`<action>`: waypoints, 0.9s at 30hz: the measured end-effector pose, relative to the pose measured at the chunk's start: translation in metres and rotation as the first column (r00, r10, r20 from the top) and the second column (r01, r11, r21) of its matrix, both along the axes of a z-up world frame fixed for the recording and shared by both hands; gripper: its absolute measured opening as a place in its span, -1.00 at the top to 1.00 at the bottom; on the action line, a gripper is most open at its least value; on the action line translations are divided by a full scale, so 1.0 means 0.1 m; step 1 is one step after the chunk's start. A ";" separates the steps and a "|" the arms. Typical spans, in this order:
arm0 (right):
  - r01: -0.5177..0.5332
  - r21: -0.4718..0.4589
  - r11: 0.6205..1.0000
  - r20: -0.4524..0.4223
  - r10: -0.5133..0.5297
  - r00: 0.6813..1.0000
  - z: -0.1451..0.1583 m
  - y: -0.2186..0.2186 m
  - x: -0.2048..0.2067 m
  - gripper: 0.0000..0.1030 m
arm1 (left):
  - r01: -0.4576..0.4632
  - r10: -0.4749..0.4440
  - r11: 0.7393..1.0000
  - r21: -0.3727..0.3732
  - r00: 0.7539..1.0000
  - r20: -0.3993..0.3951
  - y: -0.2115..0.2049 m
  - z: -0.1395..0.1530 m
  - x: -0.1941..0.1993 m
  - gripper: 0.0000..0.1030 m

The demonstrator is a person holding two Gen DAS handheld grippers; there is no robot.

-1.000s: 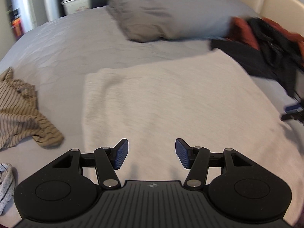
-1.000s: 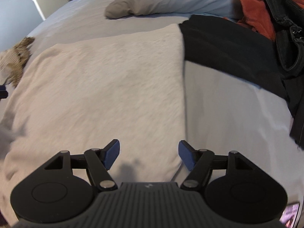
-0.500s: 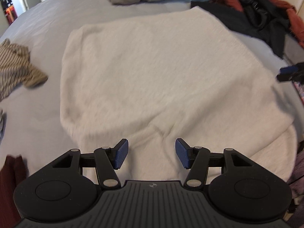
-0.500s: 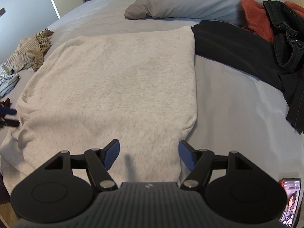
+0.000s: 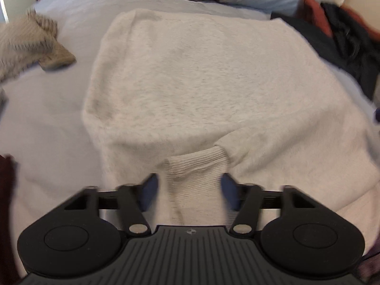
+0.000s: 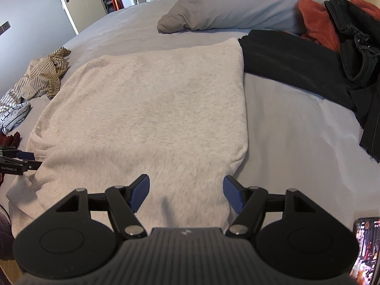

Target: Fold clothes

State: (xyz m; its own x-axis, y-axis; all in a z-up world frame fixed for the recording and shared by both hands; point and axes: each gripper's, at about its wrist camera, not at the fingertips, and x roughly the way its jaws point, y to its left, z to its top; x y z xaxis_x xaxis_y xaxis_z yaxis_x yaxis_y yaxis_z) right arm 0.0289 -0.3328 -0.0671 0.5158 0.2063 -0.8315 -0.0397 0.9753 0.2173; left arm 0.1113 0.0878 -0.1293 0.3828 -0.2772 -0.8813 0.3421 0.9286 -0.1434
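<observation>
Far left on the bed [image 6: 285, 118], at nine o'clock of the sweater [image 6: 154, 109]: a striped shirt [image 6: 42, 76], crumpled, with a second striped piece [image 6: 11, 114] just beside it. Sweater spread flat mid-bed, cream, body smooth, far edge toward twelve o'clock near the pillow [image 6: 237, 4]. Black garment [image 6: 285, 57] touching its one o'clock corner; orange and dark clothes heaped beyond, at two o'clock.

Left tongs [image 5: 187, 190] spread wide, straddling the ribbed cuff [image 5: 197, 163] at the sweater's near edge, pads either side, not yet pressed on it. Right tongs [image 6: 186, 194] also spread, hovering over the near right part of the body, pinching nothing.

Step in hand, judged: taking hold of the left sleeve by its cuff, likely to bring it across the body. Next move calls for closing the left tongs squarely on the ribbing, then lifting without dragging the body out of flat.

Left view alone: cuff close up, ribbing clear, though blurred. Right view alone: whole sweater outline, left tongs seen from the side at eight o'clock beside the cuff, a door at eleven o'clock, a phone [image 6: 365, 249] at four o'clock.
</observation>
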 end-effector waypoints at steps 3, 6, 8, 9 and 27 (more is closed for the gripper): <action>-0.005 -0.009 1.000 -0.006 0.005 1.000 -0.02 0.00 0.01 -0.39 | 0.033 -0.035 0.998 0.054 0.998 0.050 -0.12 0.03 -0.06 0.83; 0.002 -0.019 1.000 -0.012 -0.003 1.000 -0.03 -0.06 0.02 -0.39 | 0.051 -0.059 0.995 0.083 0.994 0.088 -0.18 0.14 -0.11 0.93; 0.001 -0.029 1.000 -0.020 -0.002 1.000 -0.04 -0.11 0.04 -0.39 | 0.052 -0.061 0.996 0.069 0.990 0.128 -0.18 0.31 -0.13 0.94; -0.003 -0.036 0.999 -0.026 0.002 1.000 -0.05 -0.14 0.04 -0.39 | 0.055 -0.064 0.996 0.063 0.987 0.148 -0.20 0.41 -0.13 0.94; -0.291 0.072 0.954 -0.113 0.298 0.948 -0.31 -0.37 0.88 0.12 | 0.231 -0.289 0.953 0.196 0.887 0.362 -1.18 1.79 0.33 0.94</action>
State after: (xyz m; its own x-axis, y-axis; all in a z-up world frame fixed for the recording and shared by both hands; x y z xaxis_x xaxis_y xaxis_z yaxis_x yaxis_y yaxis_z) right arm 0.1173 -0.3695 -0.0981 0.3215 0.3798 -0.8674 -0.2935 0.9109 0.2901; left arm 0.1446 -0.0305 0.0499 0.6290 -0.2952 -0.7192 0.5749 0.7993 0.1747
